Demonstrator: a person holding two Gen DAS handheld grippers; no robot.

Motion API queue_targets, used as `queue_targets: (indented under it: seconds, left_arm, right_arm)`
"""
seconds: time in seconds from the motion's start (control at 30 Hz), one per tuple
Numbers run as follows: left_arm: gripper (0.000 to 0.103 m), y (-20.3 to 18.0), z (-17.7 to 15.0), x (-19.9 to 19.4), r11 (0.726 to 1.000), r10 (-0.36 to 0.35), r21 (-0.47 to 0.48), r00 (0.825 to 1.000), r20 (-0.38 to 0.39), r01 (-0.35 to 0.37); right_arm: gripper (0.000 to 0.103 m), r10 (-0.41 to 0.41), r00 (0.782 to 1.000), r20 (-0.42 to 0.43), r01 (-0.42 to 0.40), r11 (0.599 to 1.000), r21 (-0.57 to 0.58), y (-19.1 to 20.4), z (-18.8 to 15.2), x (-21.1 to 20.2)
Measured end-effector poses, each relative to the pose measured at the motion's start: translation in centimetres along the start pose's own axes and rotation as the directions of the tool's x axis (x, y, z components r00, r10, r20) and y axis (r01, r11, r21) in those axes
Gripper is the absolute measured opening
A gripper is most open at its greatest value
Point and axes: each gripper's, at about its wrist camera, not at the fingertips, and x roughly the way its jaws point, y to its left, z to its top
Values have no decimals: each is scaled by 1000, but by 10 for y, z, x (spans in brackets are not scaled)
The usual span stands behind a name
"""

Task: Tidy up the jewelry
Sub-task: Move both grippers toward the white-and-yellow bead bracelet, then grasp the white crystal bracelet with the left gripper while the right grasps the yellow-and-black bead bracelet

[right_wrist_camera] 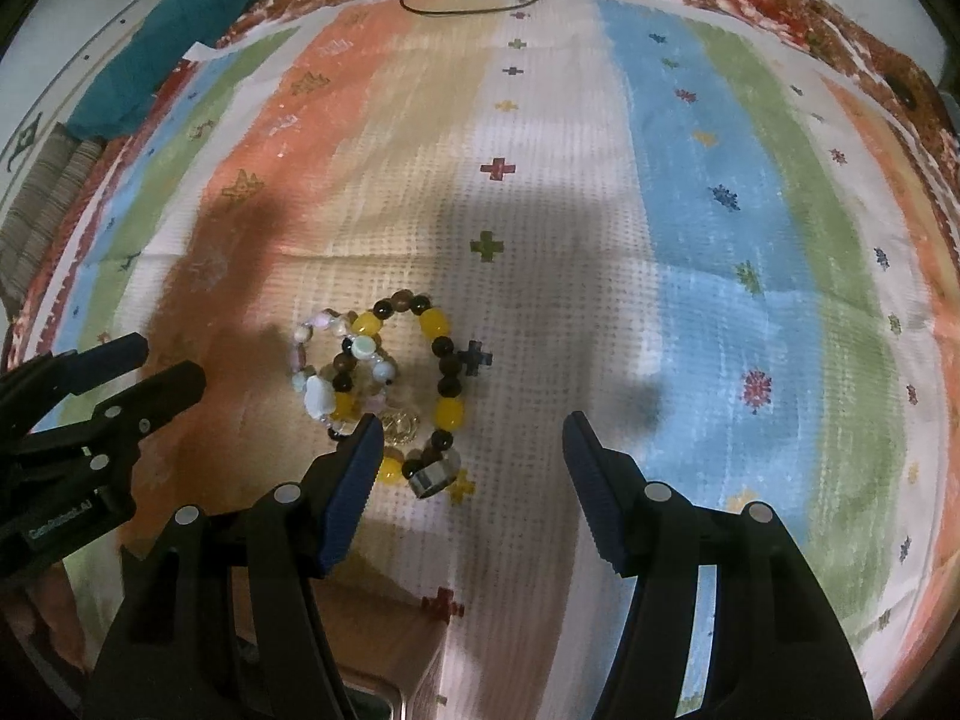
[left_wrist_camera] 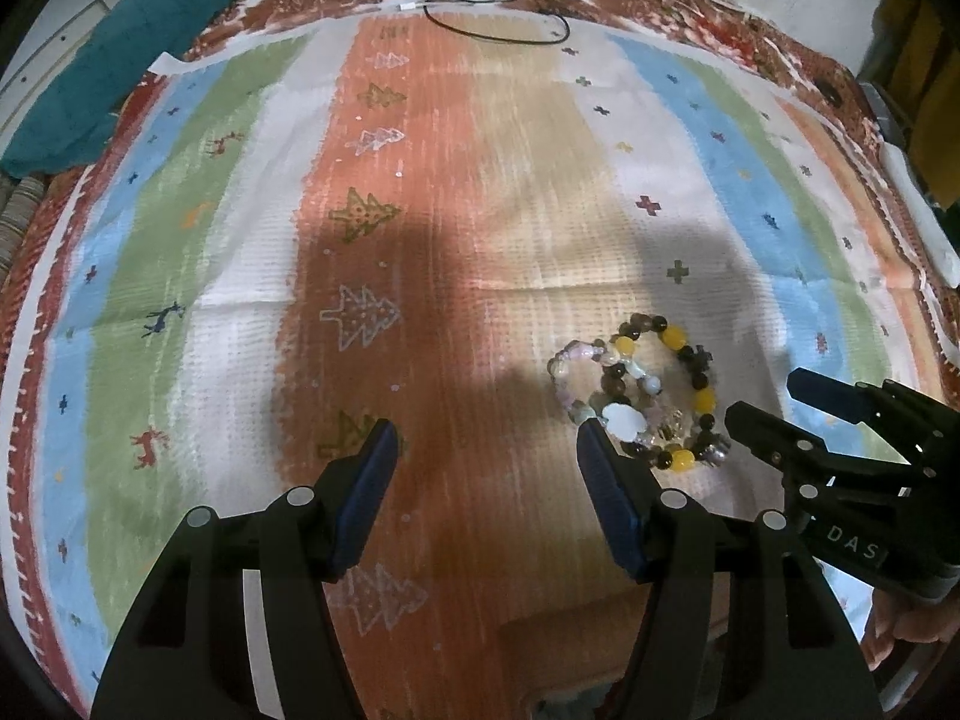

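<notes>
A pile of jewelry lies on a striped cloth (left_wrist_camera: 456, 192): a yellow-and-dark bead bracelet (left_wrist_camera: 696, 387) (right_wrist_camera: 441, 354), a pale pink-and-white bead bracelet (left_wrist_camera: 576, 372) (right_wrist_camera: 315, 360) and a silver ring (right_wrist_camera: 433, 476). My left gripper (left_wrist_camera: 486, 438) is open and empty, its right finger just left of the pile. My right gripper (right_wrist_camera: 471, 432) is open and empty, its left finger at the pile's near edge. Each gripper shows in the other's view: the right (left_wrist_camera: 774, 405), the left (right_wrist_camera: 162, 369).
A teal cloth (left_wrist_camera: 132, 54) lies at the far left. A black cable (left_wrist_camera: 498, 6) and a white cable lie at the far edge. A brown box edge (right_wrist_camera: 372, 630) shows below the right gripper.
</notes>
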Motion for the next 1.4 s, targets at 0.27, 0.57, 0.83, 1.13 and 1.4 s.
queue_targets:
  seconds: [0.27, 0.57, 0.83, 1.13, 1.4]
  left_arm:
    - [62, -4, 8, 17, 1000, -13, 21, 1000, -27, 14]
    - [60, -8, 20, 32, 998, -57, 32, 997, -43, 58]
    - [60, -14, 22, 51, 996, -49, 66, 995, -88, 55]
    - [27, -13, 27, 66, 994, -18, 100, 991, -129, 31]
    - [9, -5, 27, 65, 997, 14, 71, 995, -103, -7]
  right_arm:
    - [62, -2, 1000, -26, 2, 1000, 8, -3, 11, 16]
    - [56, -21, 998, -51, 21, 1000, -2, -5, 19, 33]
    - [49, -55, 997, -48, 53, 998, -36, -1, 24, 41]
    - [19, -81, 996, -30, 77, 992, -99, 12, 30, 48]
    - [11, -82, 997, 9, 82, 991, -104, 13, 34, 47]
